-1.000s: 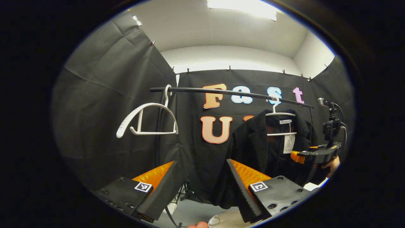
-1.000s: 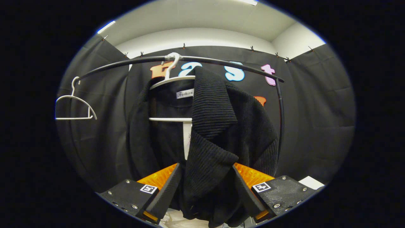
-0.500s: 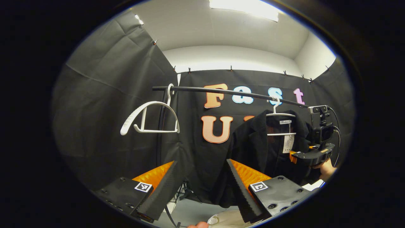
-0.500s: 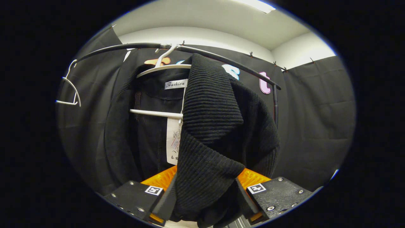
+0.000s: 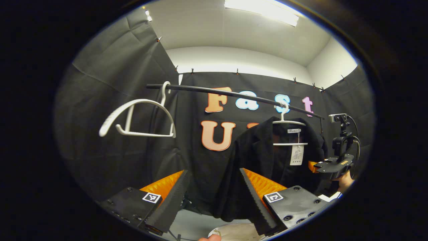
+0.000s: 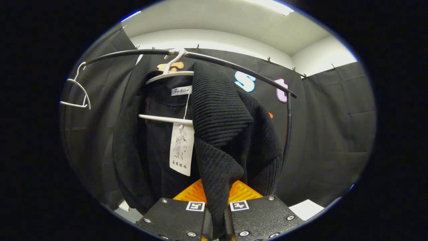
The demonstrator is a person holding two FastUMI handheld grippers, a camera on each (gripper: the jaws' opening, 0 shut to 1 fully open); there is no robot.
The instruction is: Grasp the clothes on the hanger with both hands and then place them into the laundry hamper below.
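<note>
Black ribbed knit fabric, the front edge of a dark jacket (image 6: 220, 134), runs down between the two fingers of the right gripper (image 6: 217, 227) in the right gripper view, and those fingers are pressed together on it with no gap showing beside the cloth. Just beyond the clamped fold, a white paper tag (image 6: 181, 152) dangles on a string inside the garment. Above it the jacket hangs on a white plastic hanger (image 6: 167, 75), its hook over a thin black rail (image 6: 234, 65) that bends down at the far right.

In the left gripper view, the left gripper (image 5: 212, 197) stands wide open with nothing between its fingers; the lower hem of the jacket (image 5: 254, 157) hangs beyond the gap, apart from both fingers. At the bottom edge a pale rounded rim (image 5: 234, 231), perhaps the laundry hamper, sits below the hem, though too little shows to be sure. Farther right, the right gripper (image 5: 314, 165) reaches into the garment's side, held by a hand (image 5: 342, 179) at the edge. Farther still, a second white hanger (image 5: 137, 117), bare, hangs near the left end of the rail (image 5: 234, 95), well apart from the jacket.
</note>
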